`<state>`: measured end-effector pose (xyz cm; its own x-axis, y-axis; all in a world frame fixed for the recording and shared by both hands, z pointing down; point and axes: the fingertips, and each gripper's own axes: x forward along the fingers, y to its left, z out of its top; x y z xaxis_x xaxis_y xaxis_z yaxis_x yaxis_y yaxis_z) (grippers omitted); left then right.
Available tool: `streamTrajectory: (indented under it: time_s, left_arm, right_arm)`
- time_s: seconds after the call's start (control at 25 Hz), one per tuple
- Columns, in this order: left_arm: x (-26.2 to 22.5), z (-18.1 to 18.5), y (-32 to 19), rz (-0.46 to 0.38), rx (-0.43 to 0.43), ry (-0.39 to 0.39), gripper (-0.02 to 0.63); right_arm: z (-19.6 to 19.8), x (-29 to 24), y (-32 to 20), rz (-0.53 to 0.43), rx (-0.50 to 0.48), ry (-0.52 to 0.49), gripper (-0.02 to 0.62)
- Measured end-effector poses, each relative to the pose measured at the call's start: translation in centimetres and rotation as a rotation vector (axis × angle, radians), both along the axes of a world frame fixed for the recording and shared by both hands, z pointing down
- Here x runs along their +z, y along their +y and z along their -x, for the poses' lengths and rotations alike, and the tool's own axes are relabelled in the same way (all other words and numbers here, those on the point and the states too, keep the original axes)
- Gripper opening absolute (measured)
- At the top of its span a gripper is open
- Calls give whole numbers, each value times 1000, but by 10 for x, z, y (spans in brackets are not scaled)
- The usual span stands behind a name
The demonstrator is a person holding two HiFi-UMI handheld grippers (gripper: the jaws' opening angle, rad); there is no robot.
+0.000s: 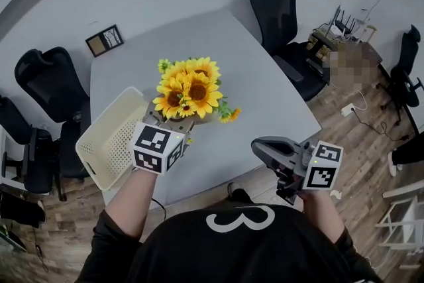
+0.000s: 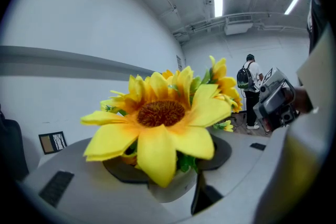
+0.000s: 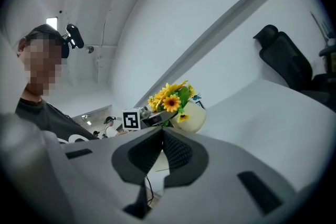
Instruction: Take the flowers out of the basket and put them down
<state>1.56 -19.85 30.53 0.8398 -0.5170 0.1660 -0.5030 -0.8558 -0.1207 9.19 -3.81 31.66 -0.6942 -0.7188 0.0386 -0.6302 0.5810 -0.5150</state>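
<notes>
Flowers (image 1: 189, 93) clamped at their base in the left gripper (image 1: 171, 121), jaws partway closed on them, above the grey surface (image 1: 265, 83). Cream basket (image 1: 109, 136) just left of that gripper. Right gripper (image 1: 265, 148) well apart, jaws together, empty.

Gripping flowers (image 1: 187, 93) with left gripper (image 1: 171, 122), forearm stretched forward, jaws clamped partway on the stems. Holding right gripper (image 1: 260, 148) close to torso, roughly level, aimed toward the left one, jaws pressed together, nothing between.
</notes>
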Motion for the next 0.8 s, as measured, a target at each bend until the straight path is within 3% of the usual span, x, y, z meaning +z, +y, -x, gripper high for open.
streamTrajectory:
  time_s: [0.08,0.16,0.44,0.64,0.8]
  left_arm:
    - [5,-37,5,6,3,-9,221]
    - [10,-51,5,15,3,-13,221]
    - [32,-59,-12,39,-30,-31,225]
    - [55,-96,-4,49,-42,-54,225]
    - [70,-87,-26,56,-29,-51,225]
  right_arm:
    - [-38,4,3,6,11,-8,9]
    - [-51,6,1,8,14,-14,9]
    - [-63,12,-20,29,-5,-20,8]
    - [-98,30,-15,56,-25,-36,9]
    - [-87,39,-42,93,-27,-38,9]
